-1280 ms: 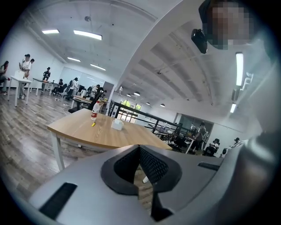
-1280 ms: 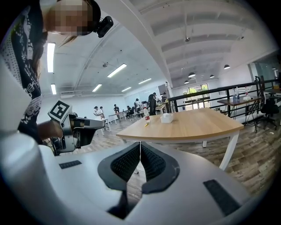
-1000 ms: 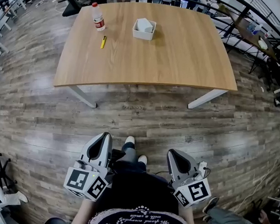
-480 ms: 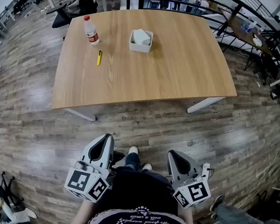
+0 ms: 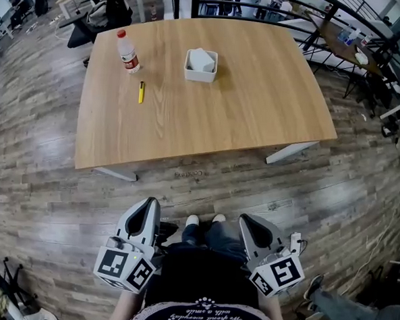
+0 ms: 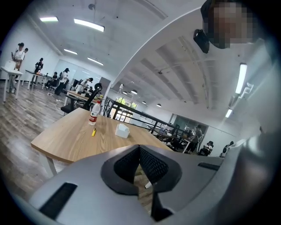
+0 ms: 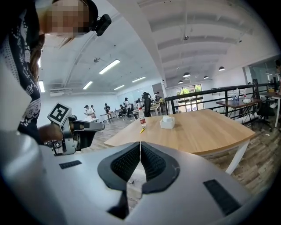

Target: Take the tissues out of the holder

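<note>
**Far from the table, jaws closed**

At the bottom of the frame we hold the left gripper (image 5: 149,203) and the right gripper (image 5: 245,219) closed and empty. Upper centre, well apart, the tissues (image 5: 203,57) sit in the holder (image 5: 199,76). If we arrive with closed jaws, we may only push it.

- Table (image 5: 209,116): light wood top, white legs.
- Water bottle (image 5: 128,52): clear, red cap and label; upright on table, near its far-left corner.
- Yellow pen (image 5: 141,92): flat on table, near bottle, not touching.
- Plank floor (image 5: 50,180): grey-brown, all around table.
- Black office chair (image 5: 86,28): beyond table's far-left corner.
- Black railing (image 7: 206,91): beyond table's far side.
</note>
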`<action>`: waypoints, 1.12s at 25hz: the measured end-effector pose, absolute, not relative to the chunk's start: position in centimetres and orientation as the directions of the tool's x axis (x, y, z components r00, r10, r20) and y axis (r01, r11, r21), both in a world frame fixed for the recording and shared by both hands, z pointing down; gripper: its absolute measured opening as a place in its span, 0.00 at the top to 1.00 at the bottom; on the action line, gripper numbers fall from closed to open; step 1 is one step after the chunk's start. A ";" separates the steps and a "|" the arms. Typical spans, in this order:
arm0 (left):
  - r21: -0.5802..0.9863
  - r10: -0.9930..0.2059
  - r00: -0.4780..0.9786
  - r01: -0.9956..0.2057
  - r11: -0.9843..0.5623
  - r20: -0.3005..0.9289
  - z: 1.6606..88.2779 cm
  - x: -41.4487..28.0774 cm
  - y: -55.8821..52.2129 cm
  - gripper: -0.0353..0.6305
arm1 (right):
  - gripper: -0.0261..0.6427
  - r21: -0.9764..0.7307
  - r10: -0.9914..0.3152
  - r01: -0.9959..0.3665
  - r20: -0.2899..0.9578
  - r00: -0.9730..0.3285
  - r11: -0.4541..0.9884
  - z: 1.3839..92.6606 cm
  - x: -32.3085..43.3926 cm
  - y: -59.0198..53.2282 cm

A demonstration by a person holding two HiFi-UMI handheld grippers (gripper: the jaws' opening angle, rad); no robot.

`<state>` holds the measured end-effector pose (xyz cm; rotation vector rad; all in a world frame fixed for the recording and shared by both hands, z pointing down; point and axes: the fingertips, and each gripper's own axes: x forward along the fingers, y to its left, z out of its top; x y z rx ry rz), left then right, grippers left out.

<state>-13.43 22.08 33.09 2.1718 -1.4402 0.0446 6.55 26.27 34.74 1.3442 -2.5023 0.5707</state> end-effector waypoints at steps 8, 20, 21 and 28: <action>0.429 -0.882 0.363 -0.878 -0.214 0.301 33.4 -14.6 21.7 0.94 | 0.94 -0.205 -0.674 -0.784 0.415 -0.611 0.585 35.0 5.2 24.9; 0.425 -0.874 0.365 -0.880 -0.212 0.320 33.7 -11.7 16.0 0.94 | 0.94 -0.263 -0.648 -0.760 0.403 -0.646 0.594 36.4 6.8 18.3; 0.423 -0.875 0.366 -0.880 -0.215 0.317 33.5 -11.3 15.4 0.94 | 0.94 -0.265 -0.645 -0.756 0.400 -0.651 0.599 36.4 7.1 17.6; 0.412 -0.886 0.334 -0.892 -0.186 0.321 33.4 -9.7 11.7 0.94 | 0.94 -0.257 -0.623 -0.736 0.402 -0.671 0.626 36.7 8.7 13.1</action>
